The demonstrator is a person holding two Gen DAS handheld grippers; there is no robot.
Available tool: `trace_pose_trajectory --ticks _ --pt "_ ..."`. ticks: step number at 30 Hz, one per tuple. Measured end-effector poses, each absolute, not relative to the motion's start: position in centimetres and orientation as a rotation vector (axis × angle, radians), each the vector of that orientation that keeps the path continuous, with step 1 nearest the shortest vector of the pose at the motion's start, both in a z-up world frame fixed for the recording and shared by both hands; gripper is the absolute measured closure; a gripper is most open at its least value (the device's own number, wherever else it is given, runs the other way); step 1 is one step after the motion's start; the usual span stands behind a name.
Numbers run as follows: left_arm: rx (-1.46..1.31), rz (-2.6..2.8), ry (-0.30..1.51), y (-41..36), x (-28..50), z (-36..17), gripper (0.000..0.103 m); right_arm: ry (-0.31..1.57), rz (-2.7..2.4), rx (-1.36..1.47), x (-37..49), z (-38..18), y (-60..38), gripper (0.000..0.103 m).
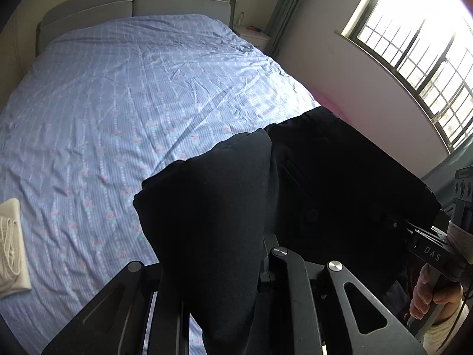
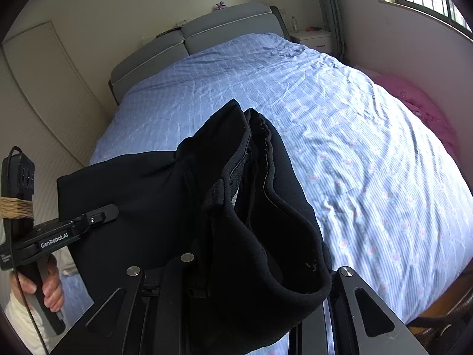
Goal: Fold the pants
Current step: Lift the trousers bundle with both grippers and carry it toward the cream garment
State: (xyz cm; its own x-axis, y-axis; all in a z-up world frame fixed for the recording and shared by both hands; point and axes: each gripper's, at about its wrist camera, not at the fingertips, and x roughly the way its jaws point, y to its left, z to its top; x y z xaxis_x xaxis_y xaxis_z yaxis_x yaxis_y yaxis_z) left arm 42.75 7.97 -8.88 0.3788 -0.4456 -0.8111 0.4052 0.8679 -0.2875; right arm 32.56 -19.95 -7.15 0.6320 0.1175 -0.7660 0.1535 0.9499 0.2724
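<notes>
The black pants (image 2: 165, 207) are held up above the bed (image 1: 118, 112), stretched between the two tools. The left hand-held gripper (image 2: 113, 210) is pinched on one edge of the fabric, and the right hand-held gripper (image 1: 397, 223) is clamped on the opposite edge. A folded cream cloth (image 1: 10, 245) lies on the blue sheet near the bed's side.

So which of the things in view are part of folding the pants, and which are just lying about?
Job:
black pants, held up above the bed
left gripper, shut on the pants
right gripper, shut on the pants
bed, likely the folding surface

Lying about:
folded cream cloth
nightstand
bottle
pink fabric
</notes>
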Motion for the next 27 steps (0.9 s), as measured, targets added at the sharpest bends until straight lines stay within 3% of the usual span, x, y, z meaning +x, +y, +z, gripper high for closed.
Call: trace_pose_trajectory --ticks 9,27 --pt "-0.130 -0.338 0.985 16.4 36.1 -6.6 0.085 0.885 0.184 0.245 28.3 -3.7 -10.5 0.077" --pt "-0.307 -0.046 0.968 31.7 27.1 -7.1 0.085 0.924 0.501 0.141 25.2 -4.0 4.9 0.077"
